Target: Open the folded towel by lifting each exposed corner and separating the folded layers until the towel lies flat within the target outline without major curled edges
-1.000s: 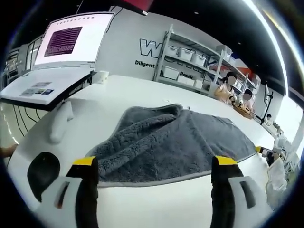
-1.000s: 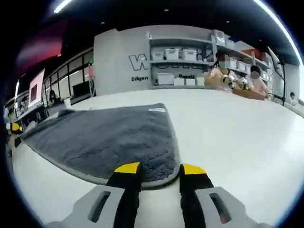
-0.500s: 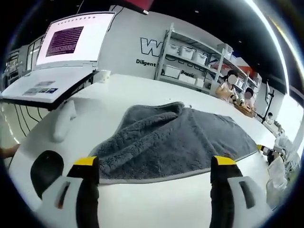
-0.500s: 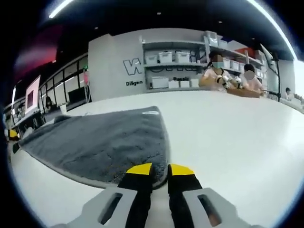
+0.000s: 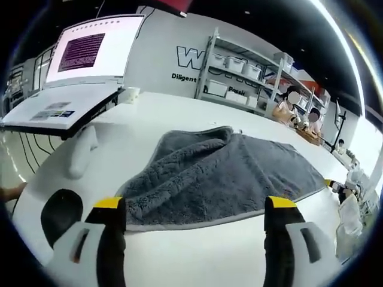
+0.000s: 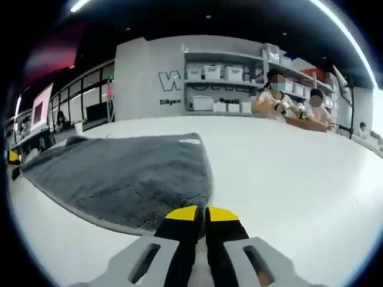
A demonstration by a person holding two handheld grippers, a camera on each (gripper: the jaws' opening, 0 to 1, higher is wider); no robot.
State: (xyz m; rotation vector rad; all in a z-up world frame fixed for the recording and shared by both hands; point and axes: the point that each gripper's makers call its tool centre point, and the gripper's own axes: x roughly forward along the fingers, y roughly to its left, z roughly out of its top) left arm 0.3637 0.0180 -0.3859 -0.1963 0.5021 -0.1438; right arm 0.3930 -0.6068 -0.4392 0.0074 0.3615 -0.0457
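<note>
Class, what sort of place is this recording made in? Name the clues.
Probably a lab or workshop: metal shelving with storage bins, a large screen, and a long white worktable with people working at its far end.

A lit monitor [image 5: 90, 51] and shelving with white bins [image 5: 239, 75] stand behind the white table [image 5: 173, 110]

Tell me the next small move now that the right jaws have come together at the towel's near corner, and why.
Probably lift the right gripper gently and draw that corner outward. Its jaws look closed at the grey towel's near corner, while the left gripper stands wide open short of the towel's edge. The far side is humped and folded over, so the layers aren't separated yet.
</note>
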